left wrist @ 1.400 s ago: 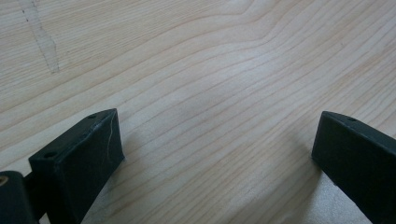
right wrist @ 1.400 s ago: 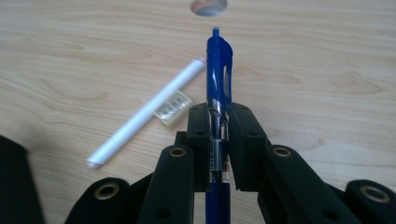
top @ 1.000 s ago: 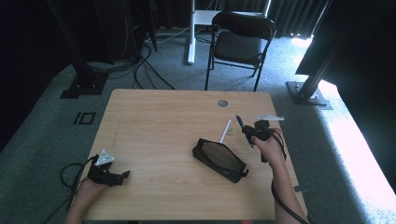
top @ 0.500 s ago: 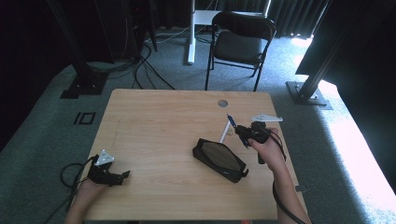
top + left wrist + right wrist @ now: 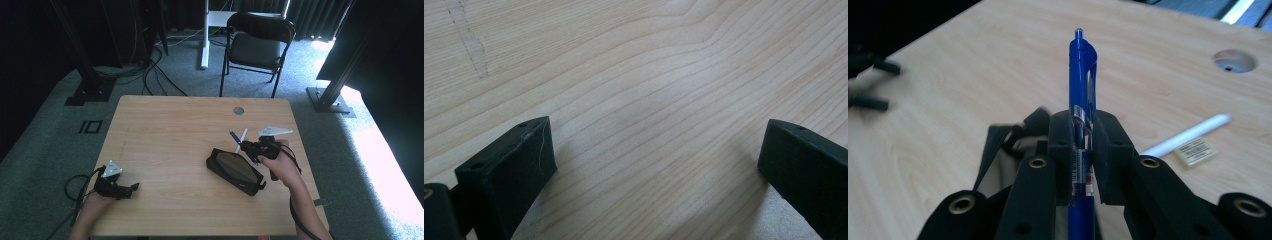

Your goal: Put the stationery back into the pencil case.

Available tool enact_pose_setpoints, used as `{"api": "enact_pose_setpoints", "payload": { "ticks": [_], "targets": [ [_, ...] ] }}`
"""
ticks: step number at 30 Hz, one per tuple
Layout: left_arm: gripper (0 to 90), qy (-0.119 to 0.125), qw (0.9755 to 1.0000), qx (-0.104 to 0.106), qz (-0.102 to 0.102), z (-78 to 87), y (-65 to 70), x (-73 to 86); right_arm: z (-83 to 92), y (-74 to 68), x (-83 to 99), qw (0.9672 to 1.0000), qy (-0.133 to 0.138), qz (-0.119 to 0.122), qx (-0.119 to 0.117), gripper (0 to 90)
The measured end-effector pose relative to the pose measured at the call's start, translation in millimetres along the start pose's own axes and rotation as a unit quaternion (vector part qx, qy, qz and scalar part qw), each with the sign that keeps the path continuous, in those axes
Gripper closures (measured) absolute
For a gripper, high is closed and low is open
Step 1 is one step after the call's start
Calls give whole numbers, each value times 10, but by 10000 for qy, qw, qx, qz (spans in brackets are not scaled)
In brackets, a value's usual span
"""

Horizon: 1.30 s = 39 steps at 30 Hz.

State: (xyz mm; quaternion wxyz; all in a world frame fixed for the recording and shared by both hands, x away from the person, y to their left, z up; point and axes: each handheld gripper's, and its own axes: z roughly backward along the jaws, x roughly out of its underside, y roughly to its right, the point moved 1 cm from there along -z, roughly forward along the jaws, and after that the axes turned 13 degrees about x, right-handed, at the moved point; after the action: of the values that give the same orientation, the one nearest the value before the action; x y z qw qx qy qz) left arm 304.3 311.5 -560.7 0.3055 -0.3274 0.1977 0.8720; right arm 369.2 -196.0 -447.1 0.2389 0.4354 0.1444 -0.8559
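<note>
A: Status check, pen loading. Right gripper (image 5: 1082, 150) clamped on blue pen (image 5: 1082, 75), clicker end pointing away from the jaws; it hangs over the near end of the black pencil case (image 5: 236, 170), which lies open at mid-table (image 5: 165, 130)

B: Done versus left?

A: Judged about half: blue pen picked up, not yet inside the case. White pen (image 5: 1188, 135) and small eraser (image 5: 1196, 151) lie on the table just beyond the case, untouched, likely next

B: Left side?

A: Left gripper (image 5: 131, 188) rests at the near left corner, jaws wide apart, nothing between them, well apart from the case

B: Change against the earlier frame?

A: Right hand (image 5: 280, 162) has carried the pen from beside the white pen toward the case, tilting it over; left unmoved, case unshifted
</note>
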Motion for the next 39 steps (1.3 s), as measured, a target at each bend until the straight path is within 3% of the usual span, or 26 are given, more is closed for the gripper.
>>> {"api": "enact_pose_setpoints", "payload": {
  "ticks": [7,13,14,22,38,39],
  "targets": [
    [21,-1,10000,1,-1,0,0,0,-37,-137,41,9993,-163,215,-239,794],
    [22,3,10000,2,0,0,0,0,-71,-173,84,9982,-305,362,-363,794],
    [22,0,10000,-2,2,0,0,0,-78,-183,96,9974,-367,484,-390,794],
    [22,0,10000,-2,2,0,0,0,-162,-251,169,9937,-669,721,-537,794],
    [21,0,10000,-2,1,0,0,0,-403,-324,237,9871,-1174,976,-489,792],
    [21,0,10000,0,-1,0,0,0,-418,-335,240,9856,-1254,1019,-500,792]
  ]
}}
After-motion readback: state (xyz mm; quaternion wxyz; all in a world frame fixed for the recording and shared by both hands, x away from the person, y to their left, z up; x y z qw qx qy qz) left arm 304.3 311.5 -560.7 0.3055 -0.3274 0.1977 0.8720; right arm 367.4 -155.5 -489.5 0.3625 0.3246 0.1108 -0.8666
